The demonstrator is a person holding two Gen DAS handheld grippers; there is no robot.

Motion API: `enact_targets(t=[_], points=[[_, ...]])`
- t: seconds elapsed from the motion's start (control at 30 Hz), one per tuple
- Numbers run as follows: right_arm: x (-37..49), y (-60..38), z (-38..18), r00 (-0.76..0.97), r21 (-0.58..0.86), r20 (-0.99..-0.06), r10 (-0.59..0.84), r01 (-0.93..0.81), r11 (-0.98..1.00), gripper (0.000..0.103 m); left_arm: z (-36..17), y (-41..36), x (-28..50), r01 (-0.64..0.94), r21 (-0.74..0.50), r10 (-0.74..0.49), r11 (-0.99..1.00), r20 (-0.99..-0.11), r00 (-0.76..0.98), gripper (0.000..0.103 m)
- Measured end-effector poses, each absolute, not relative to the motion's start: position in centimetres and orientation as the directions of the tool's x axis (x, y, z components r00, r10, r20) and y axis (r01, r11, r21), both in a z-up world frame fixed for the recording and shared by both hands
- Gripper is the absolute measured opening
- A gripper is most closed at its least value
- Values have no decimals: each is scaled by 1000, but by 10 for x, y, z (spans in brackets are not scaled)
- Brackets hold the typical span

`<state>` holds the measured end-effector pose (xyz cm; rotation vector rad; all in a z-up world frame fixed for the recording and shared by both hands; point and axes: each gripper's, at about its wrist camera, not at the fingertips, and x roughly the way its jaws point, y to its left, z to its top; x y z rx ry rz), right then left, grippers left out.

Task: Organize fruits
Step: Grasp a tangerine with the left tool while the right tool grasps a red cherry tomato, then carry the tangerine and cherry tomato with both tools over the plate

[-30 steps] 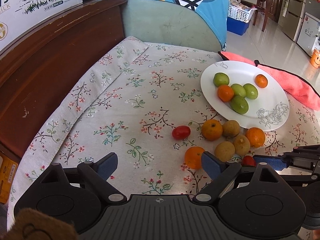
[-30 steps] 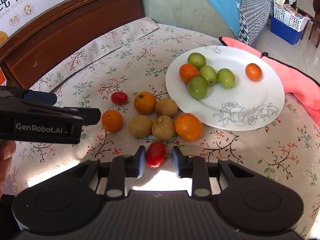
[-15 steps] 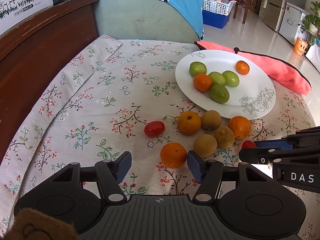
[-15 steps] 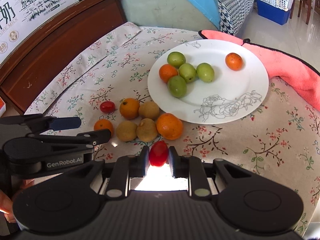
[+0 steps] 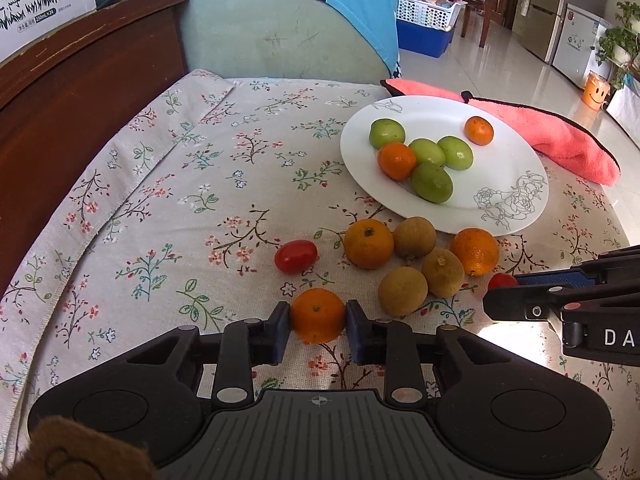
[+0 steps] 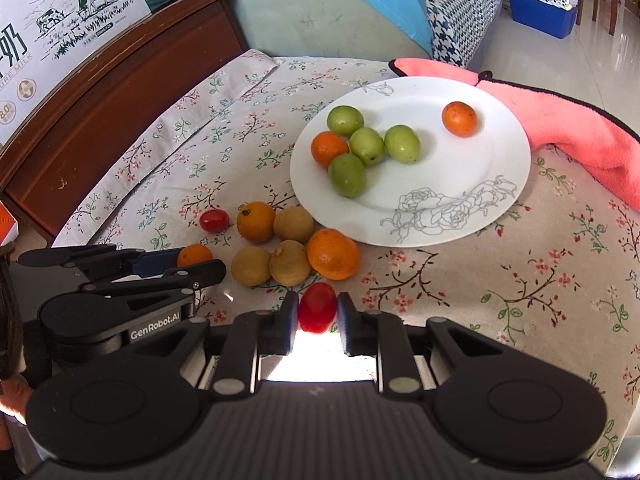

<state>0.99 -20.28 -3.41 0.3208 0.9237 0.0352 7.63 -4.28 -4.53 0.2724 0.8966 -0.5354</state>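
My left gripper (image 5: 317, 315) is shut on a small orange (image 5: 317, 314) that rests low over the flowered cloth. My right gripper (image 6: 317, 312) is shut on a red cherry tomato (image 6: 317, 307). A white plate (image 5: 508, 168) at the right holds several green fruits (image 5: 431, 182) and two small oranges (image 5: 397, 161). Loose between plate and grippers lie two oranges (image 5: 368, 243), three brown fruits (image 5: 402, 291) and a second cherry tomato (image 5: 295, 256). The right gripper's arm also shows in the left wrist view (image 5: 560, 304).
A pink towel (image 5: 560, 140) lies behind the plate at the table's right edge. A dark wooden headboard (image 5: 60, 112) runs along the left. A green cushion (image 5: 280, 40) stands at the far end. The cloth's left half (image 5: 160, 200) is bare.
My left gripper moved forward and closed on the small orange. My right gripper closed on the cherry tomato and holds it.
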Motion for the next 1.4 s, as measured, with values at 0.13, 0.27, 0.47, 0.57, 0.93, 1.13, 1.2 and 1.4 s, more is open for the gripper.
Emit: enact_targets(t=[0.13,0.27,0.47,0.57,0.93,1.13,1.2,1.4], points=[[8,-205,-32,616,290,-769,171,98,952,21,-39,-41,76,533,4,-324,846,-790,520,27],[6,-208,-29,625,294,-761,174,94,951,21,-27,-38,78,510,-16,-334,860,-773,539,27],[5,-221,-12,675,319,-718,168,104,942,21,-4,-41,77,494,-33,-357,869,-732,580,27],[6,-232,1,710,337,-686,158,117,934,21,6,-46,79,493,-43,-372,869,-712,595,27],[19,-272,24,769,348,-634,84,186,919,21,22,-80,100,504,-83,-418,860,-681,601,27],[32,-284,18,752,324,-657,59,210,923,21,20,-100,115,498,-100,-426,862,-676,601,27],[35,-287,14,742,325,-668,58,221,920,21,17,-107,121,497,-110,-430,861,-680,594,27],[43,-293,3,709,316,-703,56,241,917,21,3,-127,137,496,-114,-423,861,-702,573,27]])
